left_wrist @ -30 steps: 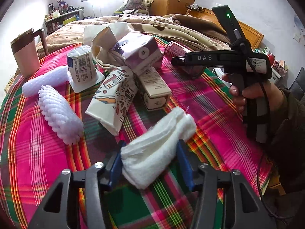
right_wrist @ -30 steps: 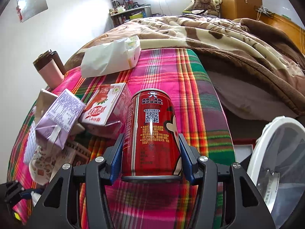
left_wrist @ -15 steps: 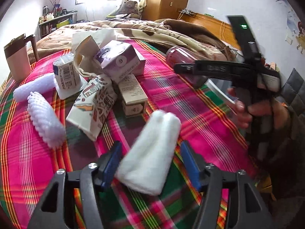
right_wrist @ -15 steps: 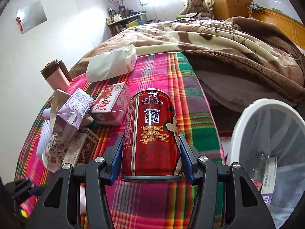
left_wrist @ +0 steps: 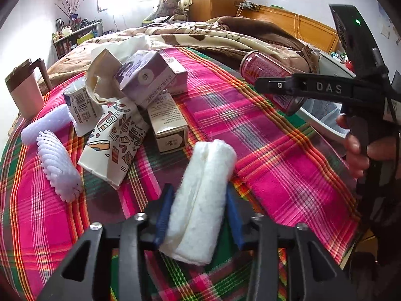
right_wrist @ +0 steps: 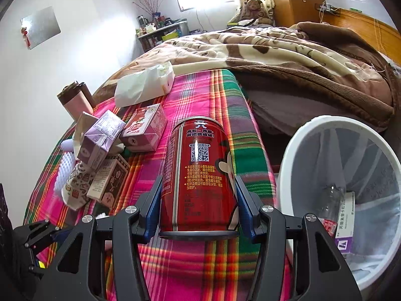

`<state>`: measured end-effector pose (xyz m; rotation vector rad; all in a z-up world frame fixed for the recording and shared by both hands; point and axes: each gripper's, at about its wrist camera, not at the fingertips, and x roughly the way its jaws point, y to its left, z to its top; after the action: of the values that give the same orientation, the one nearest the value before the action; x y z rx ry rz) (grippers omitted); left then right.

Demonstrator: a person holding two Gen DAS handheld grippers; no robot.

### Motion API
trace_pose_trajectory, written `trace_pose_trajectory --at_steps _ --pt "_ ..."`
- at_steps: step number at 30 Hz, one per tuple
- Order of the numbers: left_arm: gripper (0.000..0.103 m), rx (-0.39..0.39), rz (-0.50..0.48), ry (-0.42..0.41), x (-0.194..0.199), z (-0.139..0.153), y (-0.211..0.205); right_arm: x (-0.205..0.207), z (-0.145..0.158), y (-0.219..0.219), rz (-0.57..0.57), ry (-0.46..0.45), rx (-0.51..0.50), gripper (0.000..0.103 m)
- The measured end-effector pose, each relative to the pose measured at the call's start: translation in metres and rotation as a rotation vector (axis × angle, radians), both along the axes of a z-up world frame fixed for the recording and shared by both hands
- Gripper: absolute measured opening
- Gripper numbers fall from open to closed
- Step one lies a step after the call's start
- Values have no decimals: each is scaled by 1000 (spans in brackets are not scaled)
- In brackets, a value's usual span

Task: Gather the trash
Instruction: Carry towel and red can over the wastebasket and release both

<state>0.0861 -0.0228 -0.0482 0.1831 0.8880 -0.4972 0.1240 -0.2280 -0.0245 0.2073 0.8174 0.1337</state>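
Plaid pink-and-green cloth (left_wrist: 263, 155) covers the counter, litter piled on it.
Left gripper (left_wrist: 198, 207) jaws pinch a white fluffy roll (left_wrist: 200, 200); right gripper (right_wrist: 198, 208) jaws clamp a red drink can (right_wrist: 199, 175), seemingly beside the white lined bin (right_wrist: 288, 150).

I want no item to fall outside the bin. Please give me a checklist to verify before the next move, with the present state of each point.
1. Right hand-held gripper shut on red can: ok.
2. Left hand-held gripper shut on white foam roll: ok.
3. White trash bin open, space inside: ok.
4. Can above bin opening: not ok, it is over the plaid cloth, bin to its right.
5. Foam roll near the bin: not ok.
6. Grip firmness: cannot tell.
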Motion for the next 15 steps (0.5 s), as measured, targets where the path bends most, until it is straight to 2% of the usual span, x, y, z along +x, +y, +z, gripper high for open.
trace_pose_trajectory --at_steps 3,15 --pt "34 -14 17 -11 -1 3 -2 -6 1 -1 -1 -7 -2 54" --pt "34 -71 16 -82 -12 32 -20 -33 25 -23 -47 -87 18 54"
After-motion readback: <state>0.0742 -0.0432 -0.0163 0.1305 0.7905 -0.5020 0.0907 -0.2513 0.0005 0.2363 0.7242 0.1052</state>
